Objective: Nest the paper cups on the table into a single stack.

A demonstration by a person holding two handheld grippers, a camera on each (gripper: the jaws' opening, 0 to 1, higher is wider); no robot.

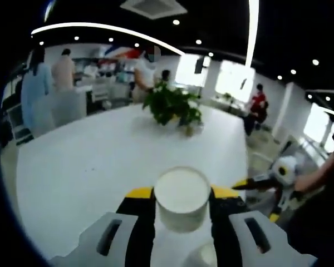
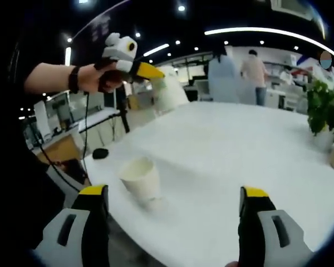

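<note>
Cups are your whole job here, and you have two in play. One cup [image 1: 181, 198] sits upright between your left gripper's [image 1: 182, 196] yellow-tipped jaws, which are closed in against its sides; in the right gripper view that same gripper [image 2: 146, 71] is lifted well above the table [image 2: 234, 161] with the cup [image 2: 170, 93] hanging from it, held out over the table's far-left edge. The other cup [image 2: 140, 179] stands on the table, mouth up, leaning slightly, close to the near-left edge.

Your right gripper [image 2: 173, 201] is wide open and empty, its jaws set apart over bare tabletop. The standing cup lies just ahead of its left jaw, so it is off to the left of your centreline, not between the jaws.

The relation that matters: the held cup is above and beyond the standing one, both axes roughly vertical. I judge you need to bring the left gripper toward you and down, lining cup bottom over cup mouth.

Mind that edge; the standing cup has little table on its left, and a nudge could send it off. To the right the table is broad, with a plant [image 1: 173, 107] far off.
</note>
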